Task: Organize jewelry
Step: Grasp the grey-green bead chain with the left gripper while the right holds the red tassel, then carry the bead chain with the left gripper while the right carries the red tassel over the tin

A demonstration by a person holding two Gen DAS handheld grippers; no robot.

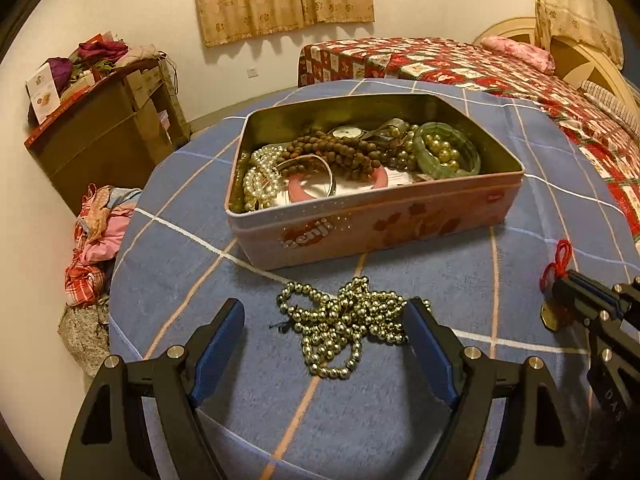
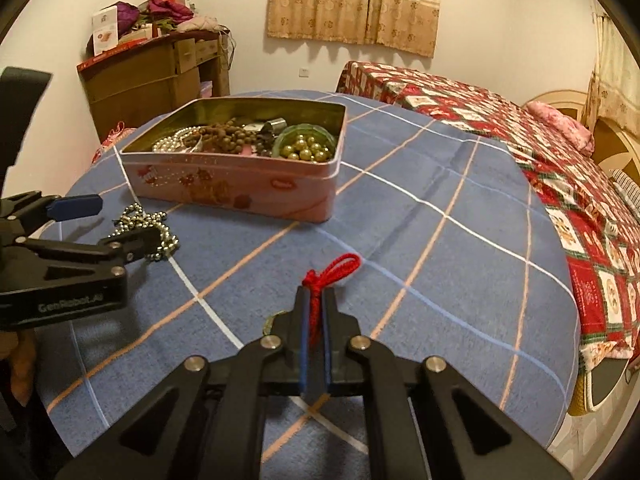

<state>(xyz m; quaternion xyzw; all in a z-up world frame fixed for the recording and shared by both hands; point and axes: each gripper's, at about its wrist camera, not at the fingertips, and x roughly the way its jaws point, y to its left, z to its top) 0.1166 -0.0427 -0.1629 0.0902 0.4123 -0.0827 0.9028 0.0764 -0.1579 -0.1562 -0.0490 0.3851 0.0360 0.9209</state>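
Observation:
A pink tin box (image 1: 376, 224) stands open on the blue checked tablecloth, filled with pearls, brown beads, bangles and a green bangle; it also shows in the right wrist view (image 2: 240, 188). A gold bead necklace (image 1: 340, 328) lies in a heap in front of the tin. My left gripper (image 1: 326, 326) is open, its blue pads on either side of the necklace, low over the cloth. My right gripper (image 2: 314, 300) is shut on a red cord (image 2: 328, 272) with a gold pendant (image 1: 550, 316) hanging below it, held right of the necklace.
The round table (image 2: 440, 216) is covered by the blue cloth. A bed with a red patterned cover (image 2: 560, 184) stands to the right. A brown cabinet (image 1: 108, 136) with clutter and a pile of clothes (image 1: 96, 240) are at the left.

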